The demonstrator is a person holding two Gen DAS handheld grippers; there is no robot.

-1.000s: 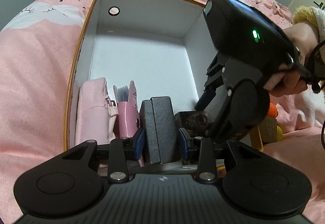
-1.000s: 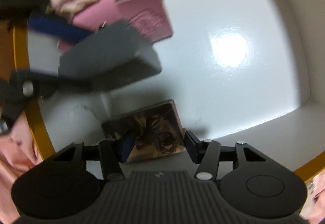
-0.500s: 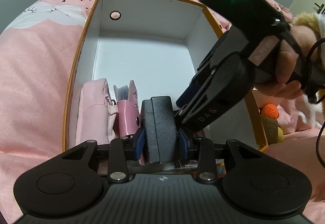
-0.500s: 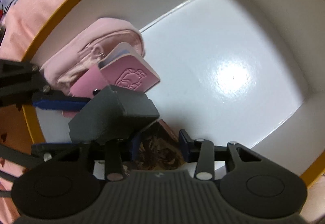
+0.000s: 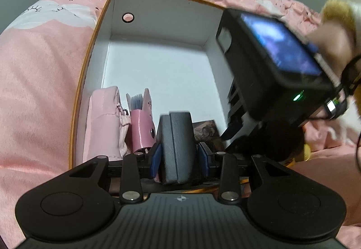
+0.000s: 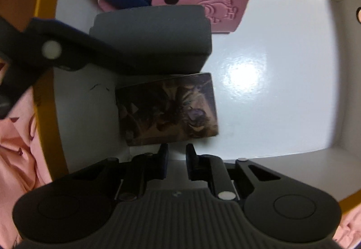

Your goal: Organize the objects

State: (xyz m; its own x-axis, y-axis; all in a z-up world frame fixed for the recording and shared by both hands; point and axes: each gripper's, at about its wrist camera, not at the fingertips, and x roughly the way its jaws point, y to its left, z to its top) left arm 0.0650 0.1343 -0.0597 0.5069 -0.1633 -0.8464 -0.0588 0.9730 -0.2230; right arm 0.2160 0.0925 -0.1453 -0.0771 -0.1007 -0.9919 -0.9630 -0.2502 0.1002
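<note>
A white box with an orange rim (image 5: 94,30) lies on a pink bed. At its near end stand a pink pouch (image 5: 103,120), a pink card holder (image 5: 142,129), a dark grey case (image 5: 178,145) and a dark picture box (image 5: 206,132). My left gripper (image 5: 179,156) is shut on the grey case, which stands upright. My right gripper (image 6: 177,154) is just off the picture box (image 6: 167,111), its jaws nearly closed and empty. The grey case (image 6: 153,36) and the card holder (image 6: 203,5) also show in the right wrist view.
The far half of the box floor (image 5: 158,68) is bare white. A round finger hole (image 5: 127,17) is in the far wall. Yellow and orange toys (image 5: 304,152) lie right of the box on the bedspread.
My right gripper has let go of the picture box, pulled back and closed its jaws. The picture box now lies beside the grey case. My left gripper has stayed on the case.
</note>
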